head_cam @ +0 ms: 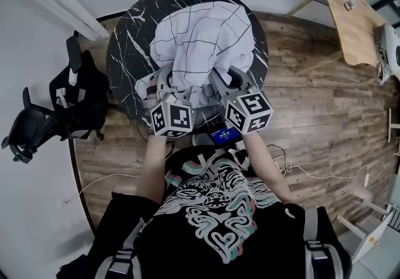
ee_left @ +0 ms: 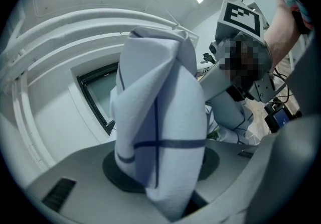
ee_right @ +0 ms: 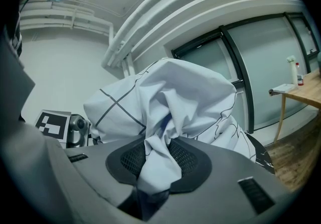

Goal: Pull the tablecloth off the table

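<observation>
Soft, light and limp, the checked tablecloth (head_cam: 203,40) lies bunched on the round counter (head_cam: 125,52), its 6 o'clock edge pinched by the left claw (head_cam: 164,84) and right claw (head_cam: 220,81), each clamped on a thick fold, probably the surest hold.

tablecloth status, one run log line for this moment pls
left claw: shut on tablecloth | right claw: shut on tablecloth | tablecloth: bunched up over table, not yet off
</observation>
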Demonstrator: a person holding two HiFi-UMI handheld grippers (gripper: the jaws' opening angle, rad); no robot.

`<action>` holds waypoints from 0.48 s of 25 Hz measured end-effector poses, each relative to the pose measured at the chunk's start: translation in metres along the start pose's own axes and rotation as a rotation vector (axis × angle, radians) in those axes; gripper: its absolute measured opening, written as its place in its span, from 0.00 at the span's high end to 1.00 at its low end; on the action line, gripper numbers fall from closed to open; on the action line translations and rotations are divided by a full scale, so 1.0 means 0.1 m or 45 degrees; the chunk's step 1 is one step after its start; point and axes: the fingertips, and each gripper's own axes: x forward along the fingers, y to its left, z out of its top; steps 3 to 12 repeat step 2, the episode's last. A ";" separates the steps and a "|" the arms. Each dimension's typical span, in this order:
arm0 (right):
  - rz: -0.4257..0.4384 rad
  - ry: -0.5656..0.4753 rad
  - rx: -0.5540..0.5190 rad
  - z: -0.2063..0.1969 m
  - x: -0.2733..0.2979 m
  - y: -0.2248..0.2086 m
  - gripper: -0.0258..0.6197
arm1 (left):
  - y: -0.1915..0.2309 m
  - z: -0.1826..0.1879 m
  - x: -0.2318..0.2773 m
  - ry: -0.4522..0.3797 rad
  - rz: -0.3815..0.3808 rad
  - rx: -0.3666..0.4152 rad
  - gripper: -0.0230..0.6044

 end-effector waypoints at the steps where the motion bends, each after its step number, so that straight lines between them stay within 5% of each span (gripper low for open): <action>1: 0.000 -0.001 0.001 0.00 0.00 0.00 0.78 | 0.01 0.00 0.00 0.000 0.001 0.001 0.66; 12: 0.000 -0.002 0.001 0.01 0.00 0.00 0.78 | 0.01 0.01 0.00 0.000 0.001 0.002 0.66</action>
